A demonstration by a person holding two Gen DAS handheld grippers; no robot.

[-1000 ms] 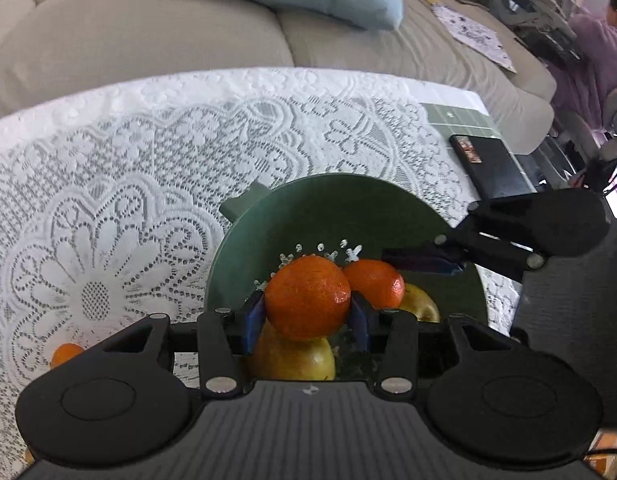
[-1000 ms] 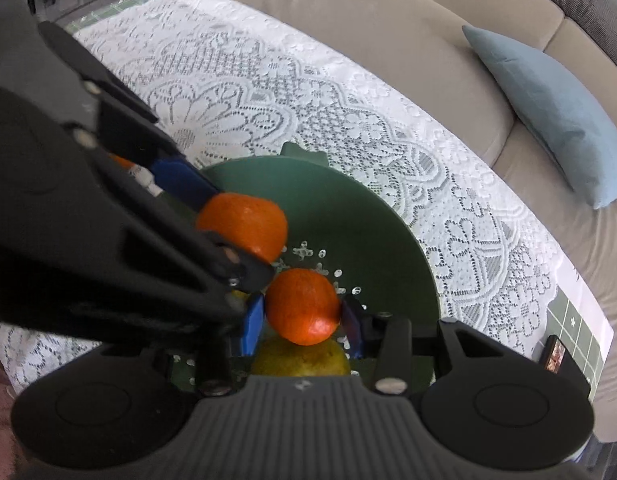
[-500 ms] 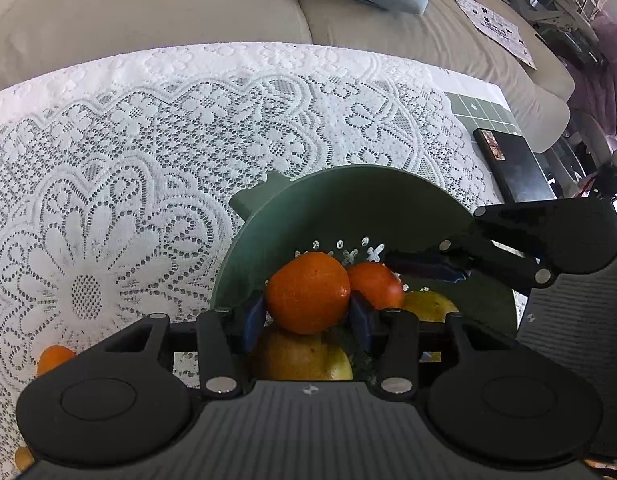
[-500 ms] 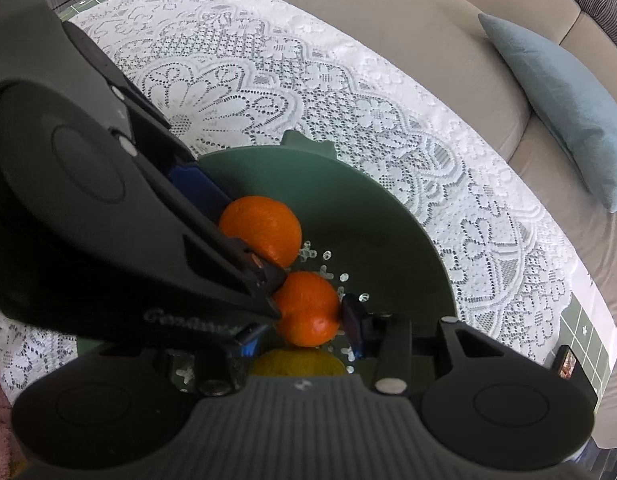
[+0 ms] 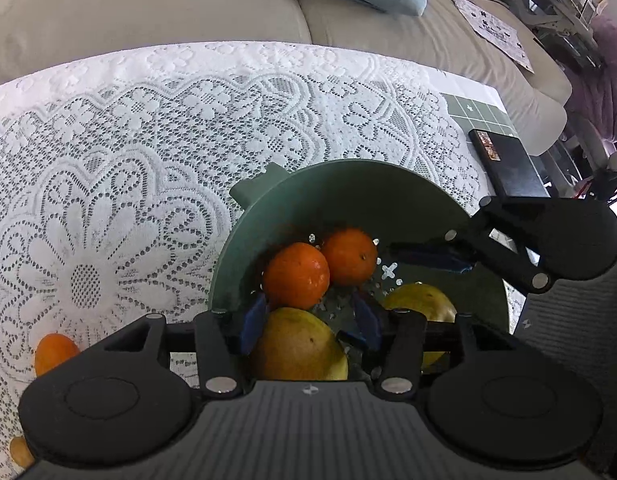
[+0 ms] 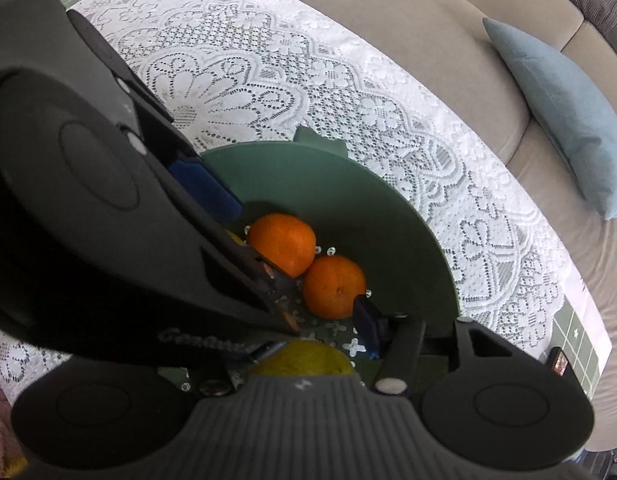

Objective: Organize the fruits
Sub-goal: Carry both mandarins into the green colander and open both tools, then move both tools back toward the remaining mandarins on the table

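Observation:
A green bowl (image 5: 388, 184) (image 6: 408, 236) on the lace tablecloth holds two oranges side by side (image 5: 296, 275) (image 5: 350, 256) and two yellow fruits (image 5: 300, 346) (image 5: 422, 304). My left gripper (image 5: 312, 320) is open just above the bowl, its blue pads apart behind the nearer orange. My right gripper (image 6: 308, 320) is open too, with one blue pad (image 6: 368, 330) beside the other orange (image 6: 334, 286); its left finger is hidden behind the left gripper's body. The right gripper also shows in the left wrist view (image 5: 440, 256).
Another orange (image 5: 54, 352) lies on the tablecloth at the left, with one more at the lower left corner (image 5: 20, 452). A black box (image 5: 508, 164) lies near the table's right edge. A beige sofa with a blue cushion (image 6: 560, 112) stands behind the table.
Both grippers opened and let go of their oranges, which now rest side by side in the bowl. Both grippers have drawn back slightly.

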